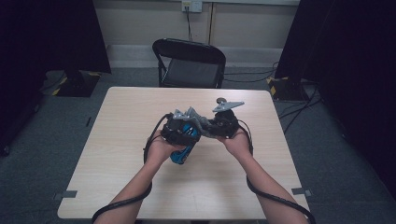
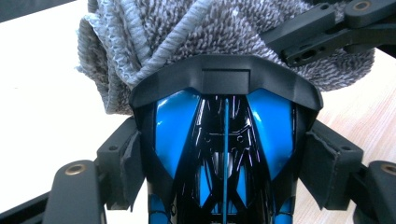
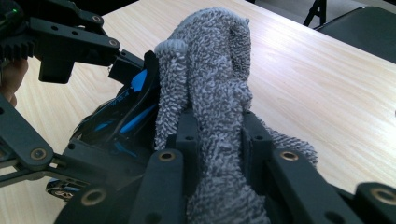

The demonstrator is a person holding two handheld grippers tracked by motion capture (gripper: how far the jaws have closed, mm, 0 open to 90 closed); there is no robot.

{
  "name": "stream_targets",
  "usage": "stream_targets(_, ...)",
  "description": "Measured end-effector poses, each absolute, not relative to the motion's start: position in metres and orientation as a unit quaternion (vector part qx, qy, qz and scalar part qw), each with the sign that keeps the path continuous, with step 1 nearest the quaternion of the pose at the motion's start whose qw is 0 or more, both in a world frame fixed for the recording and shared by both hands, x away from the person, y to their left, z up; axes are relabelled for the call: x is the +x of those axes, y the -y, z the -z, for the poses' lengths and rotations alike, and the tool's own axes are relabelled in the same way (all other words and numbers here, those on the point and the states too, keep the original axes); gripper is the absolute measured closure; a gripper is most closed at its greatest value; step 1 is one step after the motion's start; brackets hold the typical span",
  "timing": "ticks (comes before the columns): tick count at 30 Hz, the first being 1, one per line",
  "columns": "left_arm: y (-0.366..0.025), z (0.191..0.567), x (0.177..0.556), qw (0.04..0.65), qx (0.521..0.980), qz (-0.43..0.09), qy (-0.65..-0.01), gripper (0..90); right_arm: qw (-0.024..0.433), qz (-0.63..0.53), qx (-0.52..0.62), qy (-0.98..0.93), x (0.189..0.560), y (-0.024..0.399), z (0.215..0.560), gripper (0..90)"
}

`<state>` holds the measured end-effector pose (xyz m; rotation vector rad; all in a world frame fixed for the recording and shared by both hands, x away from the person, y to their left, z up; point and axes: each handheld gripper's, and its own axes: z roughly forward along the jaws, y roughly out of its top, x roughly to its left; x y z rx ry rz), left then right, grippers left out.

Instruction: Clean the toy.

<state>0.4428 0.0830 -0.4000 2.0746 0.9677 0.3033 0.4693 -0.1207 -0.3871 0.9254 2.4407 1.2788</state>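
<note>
A shiny blue and black toy car (image 1: 184, 142) (image 2: 224, 154) (image 3: 119, 119) hangs over the middle of the table, gripped across its sides by my left gripper (image 1: 180, 130) (image 2: 224, 163), whose pads (image 2: 133, 163) press on the body. A grey terry cloth (image 1: 196, 119) (image 2: 196, 42) (image 3: 210, 107) lies bunched against the car's black rear wing. My right gripper (image 1: 219, 126) (image 3: 217, 135) is shut on this cloth, the fabric pinched between its fingers (image 3: 187, 135). It comes in from the right, close beside the left gripper.
The light wooden table (image 1: 121, 140) is bare around the hands. A black folding chair (image 1: 189, 63) stands behind the far edge. Dark curtains flank both sides, and cables (image 1: 299, 107) run on the floor at the right.
</note>
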Motion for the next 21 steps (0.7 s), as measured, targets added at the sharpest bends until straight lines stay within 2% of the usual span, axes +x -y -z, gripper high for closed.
stream_targets(21, -0.066, 0.394, 0.443, 0.404, 0.829, -0.113, -0.37, 25.6, 0.109, -0.435, 0.325, -0.832, 0.463, 0.139, 0.404, 73.9)
